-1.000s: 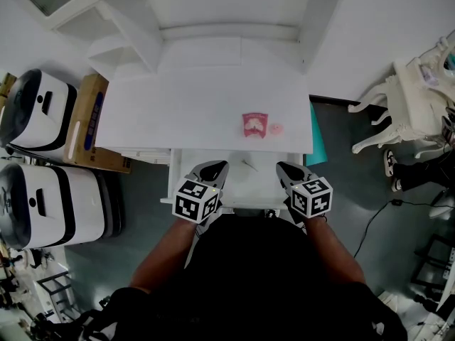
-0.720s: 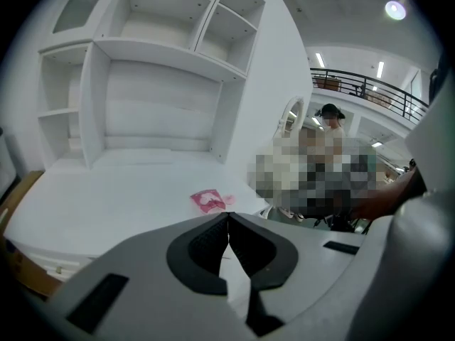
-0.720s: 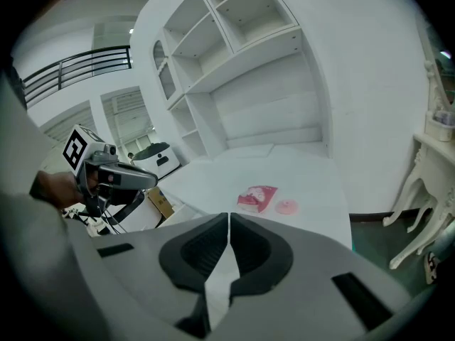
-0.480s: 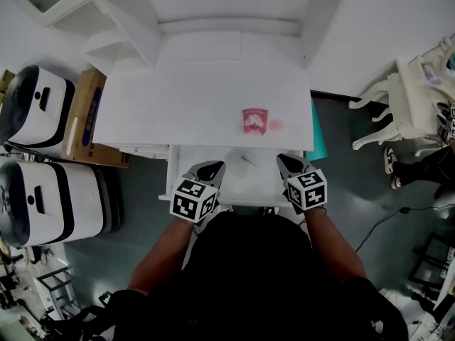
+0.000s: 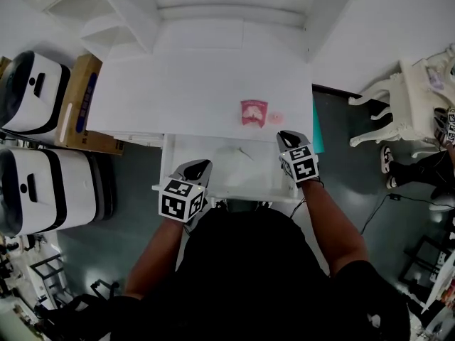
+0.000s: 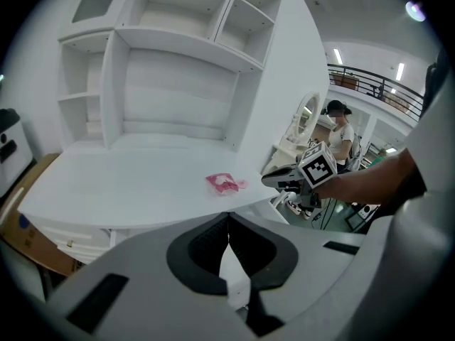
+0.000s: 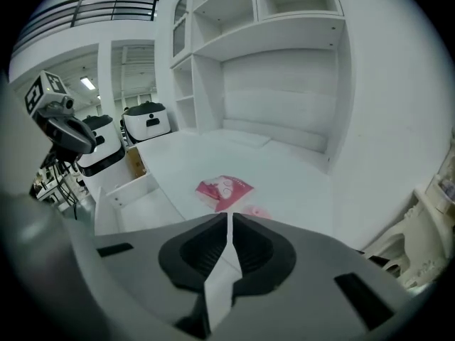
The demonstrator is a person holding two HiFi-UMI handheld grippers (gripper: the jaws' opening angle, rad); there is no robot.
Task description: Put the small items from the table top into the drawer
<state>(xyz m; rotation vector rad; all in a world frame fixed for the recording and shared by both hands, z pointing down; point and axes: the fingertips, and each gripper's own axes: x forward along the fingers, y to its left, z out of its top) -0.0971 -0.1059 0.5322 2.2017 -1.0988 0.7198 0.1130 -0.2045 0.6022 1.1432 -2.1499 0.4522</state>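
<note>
The white table (image 5: 178, 98) in front of me carries a white shelf unit (image 5: 213, 30) at its back and stands on a grey floor (image 5: 138, 183). To my left are two white-and-black rounded machines (image 5: 35, 101) and a brown cardboard box (image 5: 82, 105). To my right there is a white carved chair (image 5: 405, 98), and a teal strip (image 5: 317, 130) shows along the table's right edge.

The open white drawer (image 5: 263, 176) is pulled out from under the table's front edge, towards me. A thin dark sliver (image 5: 244, 152) lies on its pale bottom; I cannot tell what it is.

The flat pink plastic packet (image 5: 254, 112) lies on the table near the front edge, right of the middle. The small pale-pink round piece (image 5: 276, 118) lies just beside it on the right. Neither is in the drawer.

My left gripper (image 5: 200, 167) hangs over the drawer's front left corner with its jaws pressed together and nothing between them. My right gripper (image 5: 287, 138) is at the drawer's back right corner, close to the round piece but not touching it. Its jaws are also together and empty.

Compared with a second ago, my right gripper has moved forward to the table edge, and my left has drifted back and to the left. The packet, the round piece and the drawer have not moved.
</note>
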